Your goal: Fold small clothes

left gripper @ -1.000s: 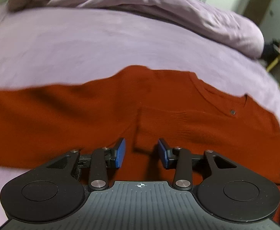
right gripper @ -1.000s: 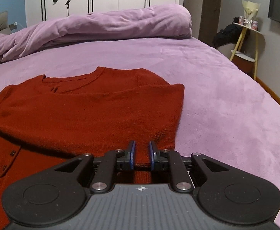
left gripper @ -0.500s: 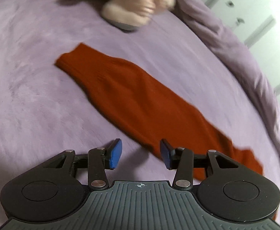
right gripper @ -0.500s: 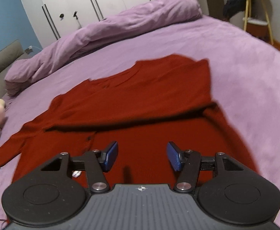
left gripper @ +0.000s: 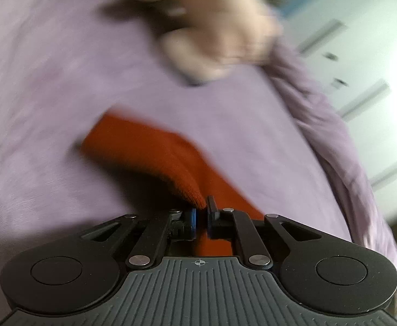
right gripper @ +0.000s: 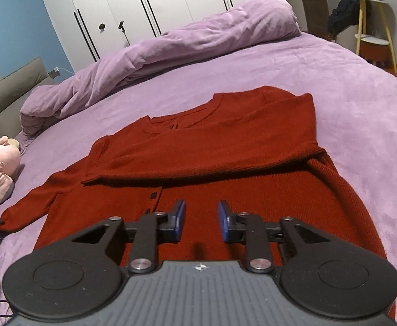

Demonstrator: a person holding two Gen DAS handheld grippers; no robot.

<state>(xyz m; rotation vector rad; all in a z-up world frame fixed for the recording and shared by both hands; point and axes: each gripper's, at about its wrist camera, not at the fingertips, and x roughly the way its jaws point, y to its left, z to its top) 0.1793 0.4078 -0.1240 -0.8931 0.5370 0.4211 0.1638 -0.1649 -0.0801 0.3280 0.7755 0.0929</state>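
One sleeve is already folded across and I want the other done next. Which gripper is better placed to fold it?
Left. The left gripper is shut on the outstretched sleeve, ready to carry it across. The right gripper hangs open over the cardigan body, gripping nothing.

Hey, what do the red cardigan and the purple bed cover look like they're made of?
Cardigan: looks like a fine-gauge knit, maybe wool or acrylic; matte, with faint vertical ribbing near the hem and small dark buttons.
Bed cover: looks like plush fleece or velvet; soft sheen with light and dark brushed patches where the nap lies differently. The exact fibre cannot be told for either.
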